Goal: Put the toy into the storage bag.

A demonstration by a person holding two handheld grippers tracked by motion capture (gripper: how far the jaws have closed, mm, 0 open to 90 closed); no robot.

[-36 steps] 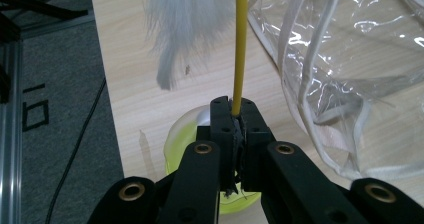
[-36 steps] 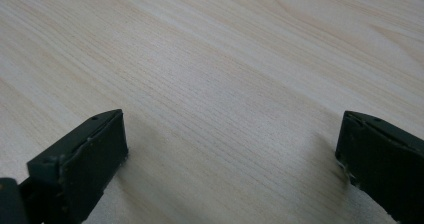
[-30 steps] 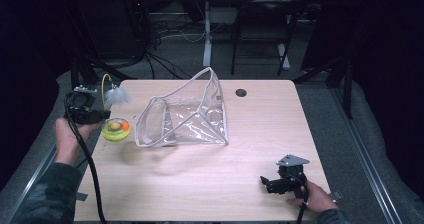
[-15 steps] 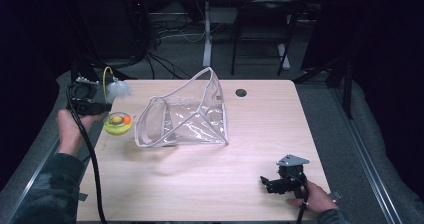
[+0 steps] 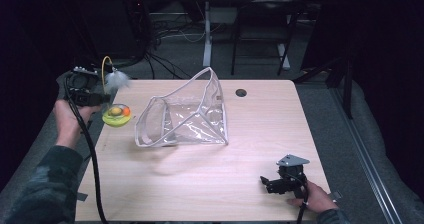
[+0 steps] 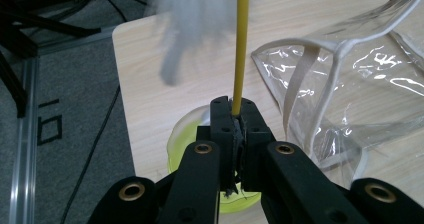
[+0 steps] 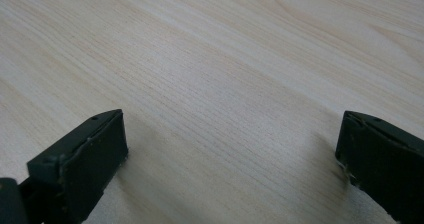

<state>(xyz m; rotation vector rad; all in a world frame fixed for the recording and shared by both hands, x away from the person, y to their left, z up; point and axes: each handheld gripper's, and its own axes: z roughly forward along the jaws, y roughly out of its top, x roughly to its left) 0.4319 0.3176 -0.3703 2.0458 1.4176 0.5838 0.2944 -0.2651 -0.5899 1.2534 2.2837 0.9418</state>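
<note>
A toy with a yellow-green dish base [image 5: 116, 116] holding small coloured balls stands by the table's left edge. A thin yellow stem [image 5: 104, 70] rises from it to a grey feather tuft [image 5: 118, 79]. My left gripper [image 5: 106, 100] is shut on the yellow stem [image 6: 239, 49] just above the base [image 6: 186, 143], under the blurred feather [image 6: 190, 14]. Whether the base touches the table I cannot tell. A clear plastic pouch [image 5: 186, 115] with white trim stands open beside it. My right gripper [image 5: 268, 183] rests open at the near right over bare wood [image 7: 232, 149].
The light wooden table [image 5: 210, 179] has a round black cable hole [image 5: 241, 92] at the far middle. The pouch [image 6: 350, 84] lies just right of my left gripper [image 6: 235, 115]. Cables and desk legs crowd the dark floor beyond the far edge.
My left hand has risen and drifted toward the table's far left corner, carrying the feather toy with it. The right hand and the pouch have stayed put.
</note>
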